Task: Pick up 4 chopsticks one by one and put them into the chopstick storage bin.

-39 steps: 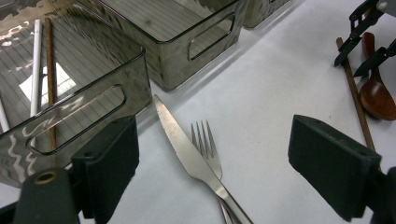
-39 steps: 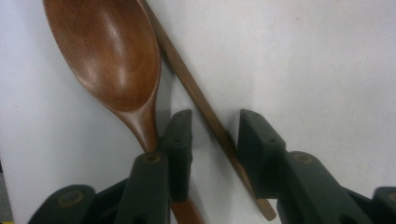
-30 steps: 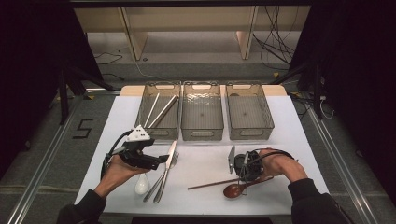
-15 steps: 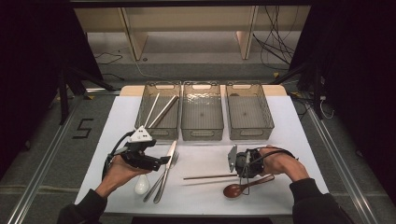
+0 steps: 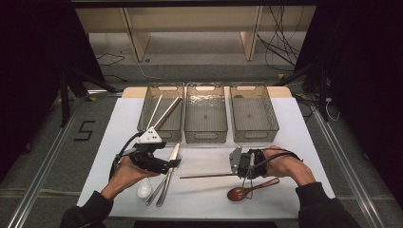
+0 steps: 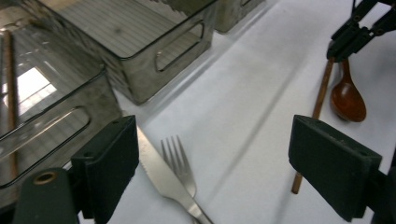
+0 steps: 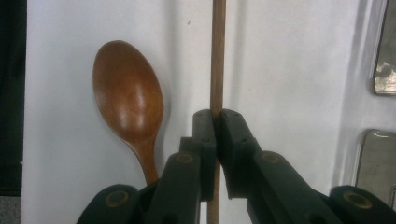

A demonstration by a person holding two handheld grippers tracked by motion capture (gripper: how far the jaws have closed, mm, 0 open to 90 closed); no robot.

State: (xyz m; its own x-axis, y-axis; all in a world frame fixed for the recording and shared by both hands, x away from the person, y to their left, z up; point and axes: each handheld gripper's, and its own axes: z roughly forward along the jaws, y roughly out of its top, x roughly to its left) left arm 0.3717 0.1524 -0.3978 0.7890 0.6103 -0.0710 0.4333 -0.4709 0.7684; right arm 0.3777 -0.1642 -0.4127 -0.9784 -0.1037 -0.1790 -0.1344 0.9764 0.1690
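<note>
My right gripper (image 5: 236, 171) (image 7: 216, 116) is shut on a thin wooden chopstick (image 5: 204, 175) (image 7: 217, 56), which pokes out level toward the left of the table. A brown wooden spoon (image 5: 240, 192) (image 7: 128, 102) lies on the white mat just beside it. My left gripper (image 5: 172, 164) (image 6: 212, 144) hovers open over a steel knife (image 5: 172, 159) (image 6: 159, 179) and fork (image 5: 159, 192) (image 6: 177, 161), with nothing between its jaws. In the left gripper view the chopstick (image 6: 320, 102), the spoon (image 6: 348, 98) and the other gripper (image 6: 357, 30) lie farther off.
Three smoky clear bins stand in a row at the back of the mat: the left bin (image 5: 142, 124) holds chopsticks, the middle bin (image 5: 205, 137) and right bin (image 5: 254, 137) look bare. A white spoon (image 5: 144, 190) lies under my left hand. The mat's front edge is close.
The right gripper has risen a little with the chopstick, which swung from slanting beside the wooden spoon to level and clear of it. The left gripper has stayed put.
</note>
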